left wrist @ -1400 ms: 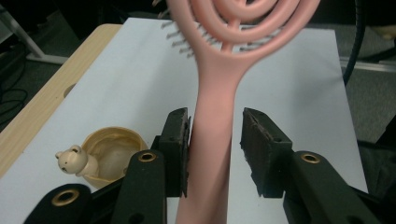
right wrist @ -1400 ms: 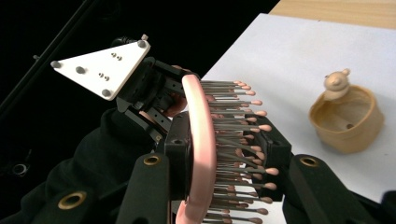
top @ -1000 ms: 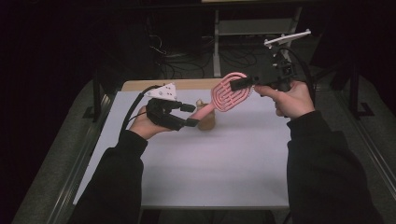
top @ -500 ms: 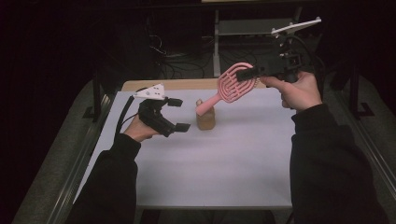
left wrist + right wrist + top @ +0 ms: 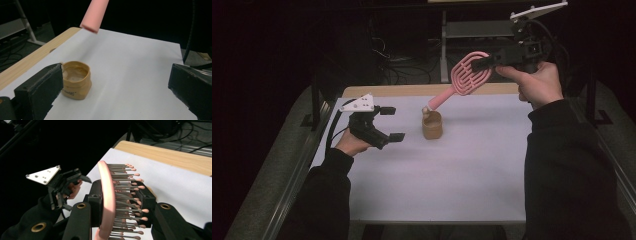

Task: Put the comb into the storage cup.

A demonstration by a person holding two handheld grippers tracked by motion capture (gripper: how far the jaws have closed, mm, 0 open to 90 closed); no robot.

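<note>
A pink hairbrush (image 5: 466, 76) with a slotted head hangs in the air at the table's far right, my right gripper (image 5: 488, 61) shut on its head. Its handle slants down-left, the tip just above a small tan cup (image 5: 432, 125) standing upright mid-table. In the right gripper view the brush (image 5: 107, 202) stands edge-on between the jaws, bristles (image 5: 127, 195) pointing right. My left gripper (image 5: 391, 123) is open at the left, level with the cup and apart from it. In the left gripper view the cup (image 5: 75, 81) sits beside the left jaw, with the pink handle tip (image 5: 92, 17) above.
A white sheet (image 5: 462, 175) covers the table; a wooden strip (image 5: 397, 90) shows along the far edge. Behind the table, in the dark, are cables and a grey metal stand (image 5: 444, 45). The left gripper (image 5: 63, 182) shows far off in the right gripper view.
My right gripper has lifted the brush up and to the right, away from the cup. My left gripper has drawn back to the left and opened wider.
</note>
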